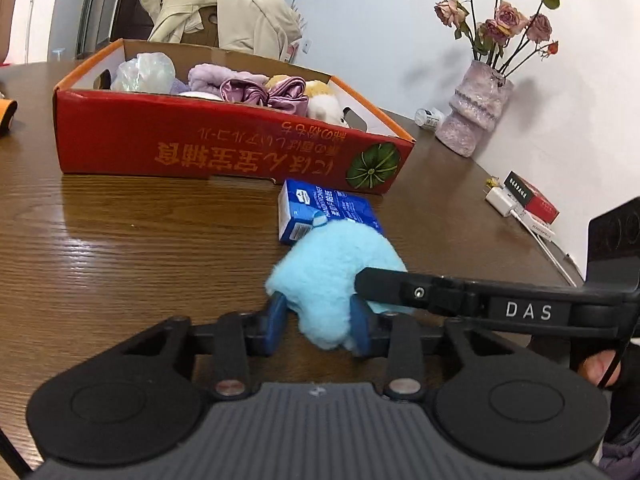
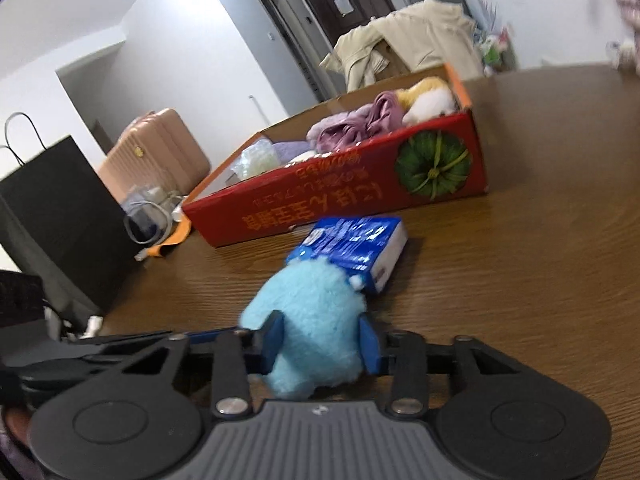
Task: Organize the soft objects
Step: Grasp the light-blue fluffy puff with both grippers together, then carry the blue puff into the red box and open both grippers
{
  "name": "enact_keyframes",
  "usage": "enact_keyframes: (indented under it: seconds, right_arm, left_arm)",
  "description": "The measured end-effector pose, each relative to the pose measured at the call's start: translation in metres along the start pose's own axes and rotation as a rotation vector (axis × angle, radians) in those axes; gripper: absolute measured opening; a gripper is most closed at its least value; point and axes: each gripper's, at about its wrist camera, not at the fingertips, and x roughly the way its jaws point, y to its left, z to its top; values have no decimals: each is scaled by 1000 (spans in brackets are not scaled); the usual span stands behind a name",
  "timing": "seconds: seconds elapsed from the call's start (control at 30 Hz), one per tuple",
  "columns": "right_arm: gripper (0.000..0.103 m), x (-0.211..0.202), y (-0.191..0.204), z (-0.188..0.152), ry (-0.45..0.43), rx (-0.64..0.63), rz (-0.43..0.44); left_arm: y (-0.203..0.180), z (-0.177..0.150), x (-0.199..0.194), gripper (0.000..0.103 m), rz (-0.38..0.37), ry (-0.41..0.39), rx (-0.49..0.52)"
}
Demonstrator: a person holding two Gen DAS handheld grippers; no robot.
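A fluffy light-blue plush toy (image 1: 332, 264) (image 2: 308, 312) lies on the brown wooden table (image 1: 120, 240), against a blue tissue pack (image 1: 320, 208) (image 2: 352, 244). My left gripper (image 1: 320, 324) has its blue pads pressed on the near end of the toy. My right gripper (image 2: 322, 342) is shut on the same toy from the other side; one of its black fingers (image 1: 400, 290) crosses the left wrist view. Behind stands an open red cardboard box (image 1: 220, 148) (image 2: 320, 204) holding several soft things: purple satin scrunchies (image 1: 264, 94), a lilac cloth and a white-and-yellow plush.
A pink vase of dried roses (image 1: 476, 116), a small bottle (image 1: 430, 118) and a small red box with a white charger (image 1: 532, 200) stand along the wall edge. A black paper bag (image 2: 60, 220), cables (image 2: 148, 216) and a pink suitcase (image 2: 156, 152) are at the left. A beige coat (image 1: 228, 16) hangs behind.
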Motion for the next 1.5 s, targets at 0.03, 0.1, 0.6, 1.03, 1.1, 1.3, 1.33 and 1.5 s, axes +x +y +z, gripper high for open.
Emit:
enact_keyframes:
  seconds: [0.03,0.1,0.6,1.03,1.1,1.3,1.33,1.5]
  right_arm:
    - [36,1,1,0,-4,-2,-3]
    - [35,0,2,0,-5,-5,-5]
    - [35,-49,59,-12,-87,-83,17]
    - [34,-42,64,115,-166,-74,26]
    - [33,-20,51,143,-129,-34,22]
    - [33,71,23,179,26,-24,-89]
    - [33,85,18,180,55,-24,-102]
    - [33,136,0,170,189,-9,-130]
  left_arm:
    - [0,0,0,29,-9,1,0]
    - [0,0,0,28,-11,2,0]
    - [-20,-17,-78,27,-2,-132,49]
    - [-12,115,-57,27,-54,-212,77]
    - [1,137,-34,27,-55,-176,51]
    - [51,163,50,27,-20,-11,-33]
    - [57,164,61,27,2,16,-32]
    - [72,159,76,34,36,31,27]
